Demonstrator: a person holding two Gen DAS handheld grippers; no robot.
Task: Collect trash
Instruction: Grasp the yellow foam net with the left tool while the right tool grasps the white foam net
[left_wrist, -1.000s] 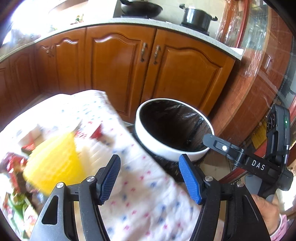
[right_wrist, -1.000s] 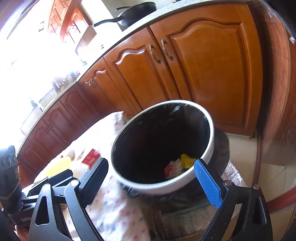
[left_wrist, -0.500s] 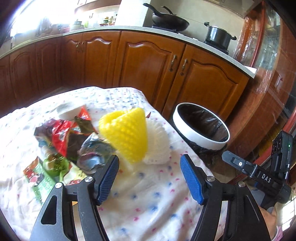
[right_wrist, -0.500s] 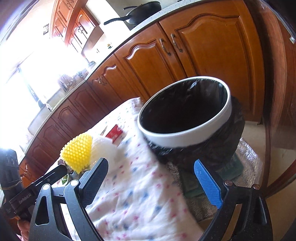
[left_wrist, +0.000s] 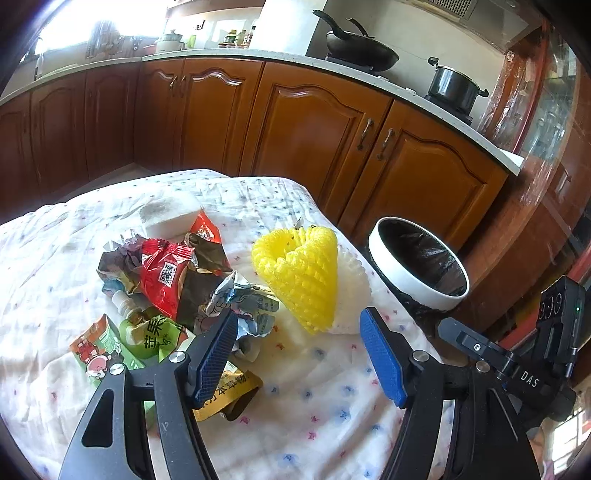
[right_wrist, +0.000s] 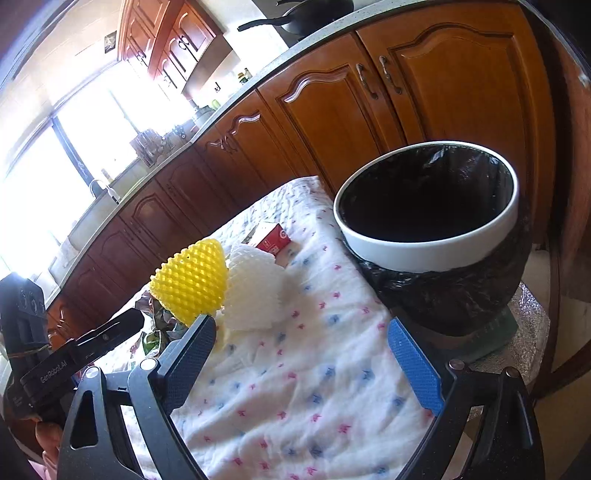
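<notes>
Yellow foam netting (left_wrist: 301, 275), shaped like a cone with its open mouth up and its point toward the viewer, lies on a desk (left_wrist: 332, 406) covered in a white cloth with small pink and blue marks. Touching its right side sits a white foam net (left_wrist: 351, 291), and to its left is a heap of crumpled snack wrappers (left_wrist: 173, 273), among them a red packet and a green one. Just off the desk's far right edge stands a round white-rimmed bin (left_wrist: 417, 291) lined with a black bag; whatever it holds is too dark to make out. The left tool (left_wrist: 299, 354) hovers low over the cloth, its blue pads spread apart and empty, with the yellow cone just ahead and slightly left of centre between them. The right tool (right_wrist: 301, 354) is likewise spread and empty, but the cone lies off beyond its left pad, with the bin ahead on its right. The left hand looks better placed for the cone's narrow lower end.
</notes>
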